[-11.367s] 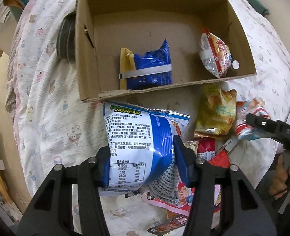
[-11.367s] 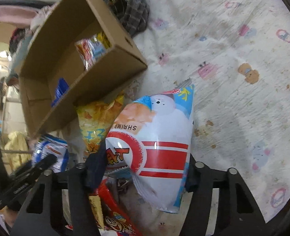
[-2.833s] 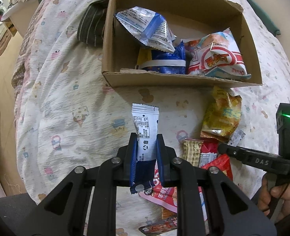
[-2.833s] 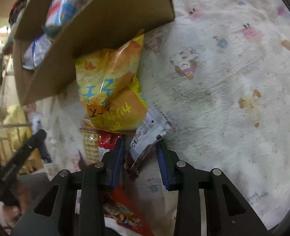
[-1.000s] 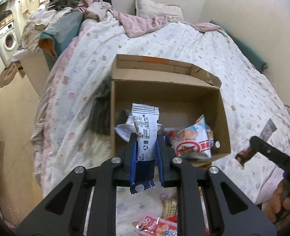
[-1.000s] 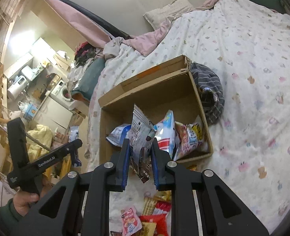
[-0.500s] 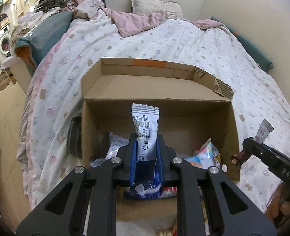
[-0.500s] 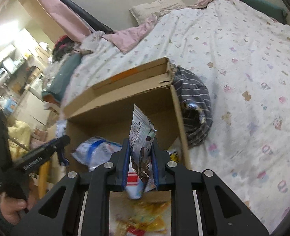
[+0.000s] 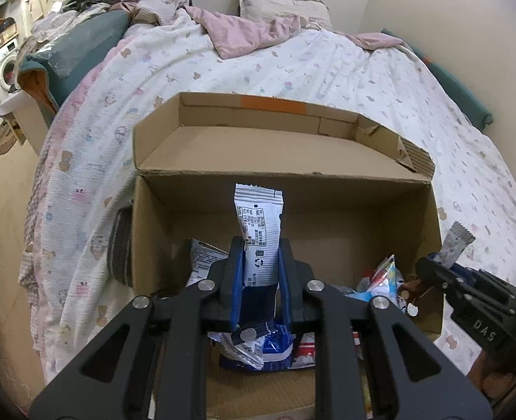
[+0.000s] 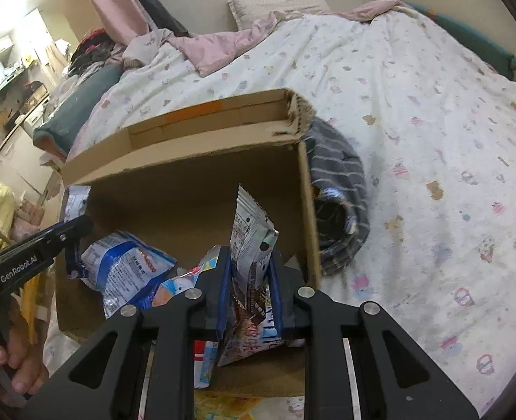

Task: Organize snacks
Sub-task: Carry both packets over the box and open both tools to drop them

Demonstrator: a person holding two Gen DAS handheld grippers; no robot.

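Observation:
An open cardboard box stands on the bed with several snack bags inside. My left gripper is shut on a slim white and blue snack packet, held upright over the box's inside. My right gripper is shut on a grey and brown snack packet, also above the box, near its right wall. The right gripper shows at the right of the left wrist view, and the left gripper at the left of the right wrist view. A blue and white chip bag lies in the box.
The bed carries a white cartoon-print cover. A grey striped cloth lies against the box's side. Pink blanket and pillow are at the far end. A hand holds the left tool.
Both grippers have come closer and lower over the box, which now fills more of each view. The packets stay clamped as before.

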